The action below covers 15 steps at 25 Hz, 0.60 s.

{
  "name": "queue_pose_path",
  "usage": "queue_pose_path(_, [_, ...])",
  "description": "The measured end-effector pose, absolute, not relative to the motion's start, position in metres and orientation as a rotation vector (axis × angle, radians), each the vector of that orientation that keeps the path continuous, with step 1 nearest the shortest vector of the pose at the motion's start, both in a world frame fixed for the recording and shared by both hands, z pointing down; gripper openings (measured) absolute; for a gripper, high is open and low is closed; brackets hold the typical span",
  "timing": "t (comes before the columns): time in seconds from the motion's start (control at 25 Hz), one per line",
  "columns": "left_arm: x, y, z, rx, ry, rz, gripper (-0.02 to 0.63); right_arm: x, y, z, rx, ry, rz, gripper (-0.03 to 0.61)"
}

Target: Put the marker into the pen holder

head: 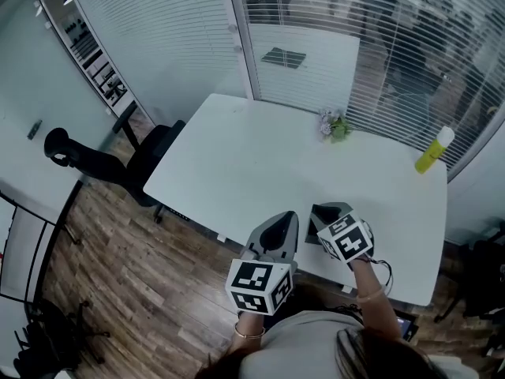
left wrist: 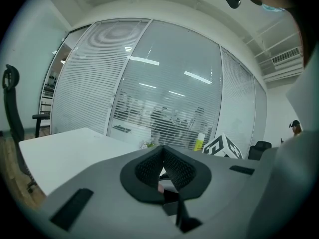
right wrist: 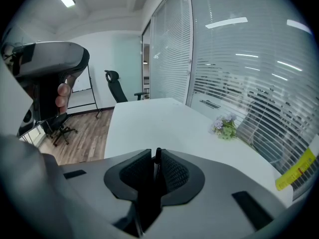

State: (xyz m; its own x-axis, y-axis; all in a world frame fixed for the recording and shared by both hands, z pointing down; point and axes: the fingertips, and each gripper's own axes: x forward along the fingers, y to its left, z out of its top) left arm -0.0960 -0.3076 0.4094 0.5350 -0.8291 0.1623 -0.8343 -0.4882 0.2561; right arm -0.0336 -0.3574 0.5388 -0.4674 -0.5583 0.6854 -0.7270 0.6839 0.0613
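My right gripper (right wrist: 156,159) is shut on a thin black marker (right wrist: 157,156), whose tip stands up between the pads. In the head view the right gripper (head: 319,212) hovers over the near edge of the white table (head: 237,156). The left gripper (head: 289,216) is close beside it on the left, at the table's front edge. In the left gripper view the left gripper (left wrist: 162,151) has its pads meeting at the tip with nothing held. I cannot make out a pen holder in any view.
A small bunch of flowers (head: 333,125) lies at the table's far side. A yellow bottle (head: 433,151) stands at the far right corner. A black office chair (head: 154,160) stands at the table's left end. Glass walls with blinds run behind the table.
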Motion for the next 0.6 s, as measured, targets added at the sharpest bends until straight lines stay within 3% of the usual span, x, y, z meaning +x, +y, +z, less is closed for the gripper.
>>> queue_pose_path(0.6, [-0.083, -0.301, 0.397, 2.495, -1.38, 0.028, 0.018, -0.02, -0.354, 0.506, 1.066, -2.316, 0.279, 0.091])
